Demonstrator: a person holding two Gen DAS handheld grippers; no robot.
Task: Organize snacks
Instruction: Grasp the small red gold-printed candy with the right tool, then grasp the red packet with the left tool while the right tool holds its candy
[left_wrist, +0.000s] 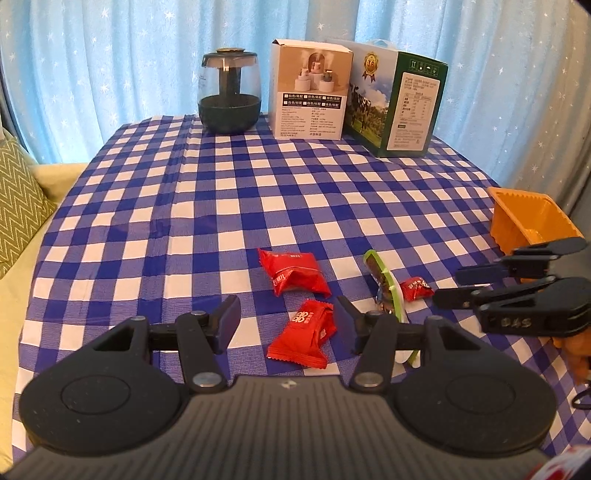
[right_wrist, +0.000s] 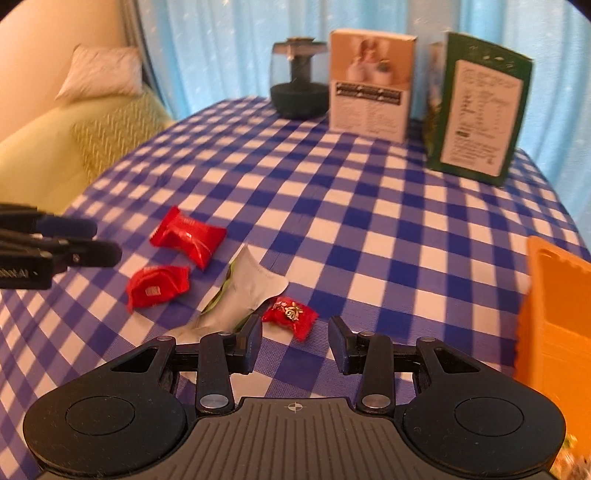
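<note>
Both grippers, left (left_wrist: 286, 319) and right (right_wrist: 295, 338), are held unclenched and empty over red foil-wrapped snack packets (left_wrist: 293, 275) scattered beside an orange plastic bin (left_wrist: 528, 221) on blue-checked cloth (left_wrist: 258, 184).

A blue-and-white checked tablecloth (left_wrist: 229, 192) is covering the table. At its far edge a glass-domed humidifier (left_wrist: 229, 92), its white product box (left_wrist: 308, 90) and a green milk carton (left_wrist: 400, 103) are standing before pale blue star-printed curtains (left_wrist: 110, 55). A zigzag cushion (left_wrist: 18, 199) is lying at left.

Left wrist view: taken from low over the near edge of the checked tablecloth (left_wrist: 258, 177), angled down and forward toward the curtain (left_wrist: 110, 55).
Right wrist view: set further right, close to the orange tray (right_wrist: 554, 314), same facing.
Shared: red snack packets (left_wrist: 301, 338), both boxes.
</note>
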